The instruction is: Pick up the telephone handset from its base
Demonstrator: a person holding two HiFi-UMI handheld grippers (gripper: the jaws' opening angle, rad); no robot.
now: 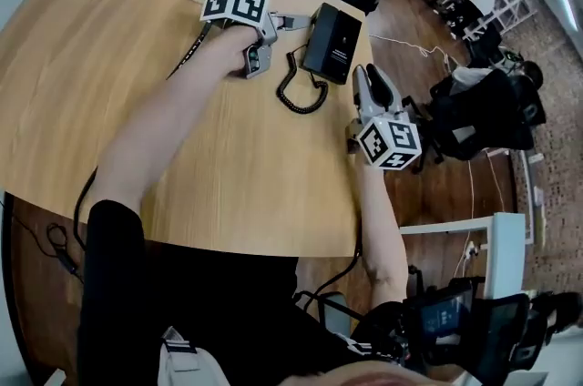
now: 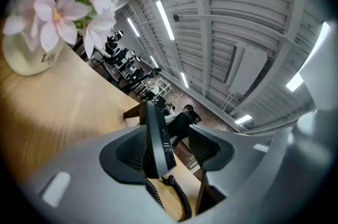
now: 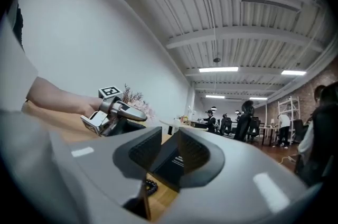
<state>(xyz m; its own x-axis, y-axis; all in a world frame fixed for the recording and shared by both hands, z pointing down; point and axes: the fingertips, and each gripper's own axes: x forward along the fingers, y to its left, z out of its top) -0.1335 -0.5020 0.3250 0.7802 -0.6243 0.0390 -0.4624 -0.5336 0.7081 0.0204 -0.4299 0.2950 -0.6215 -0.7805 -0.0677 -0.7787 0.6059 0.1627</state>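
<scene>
Telephone (image 1: 335, 43), matte black slab, coiled cord (image 1: 301, 95), woodgrain table (image 1: 100, 66)

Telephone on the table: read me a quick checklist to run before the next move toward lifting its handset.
1. Left gripper fingers apart: ok.
2. Telephone lined up between those fingers in the left gripper view: ok.
3. Telephone far enough inside the fingers to close on: cannot tell.
4. Coiled cord lying slack on the table: ok.
5. Right gripper empty, fingers apart, beside the telephone: ok.
</scene>
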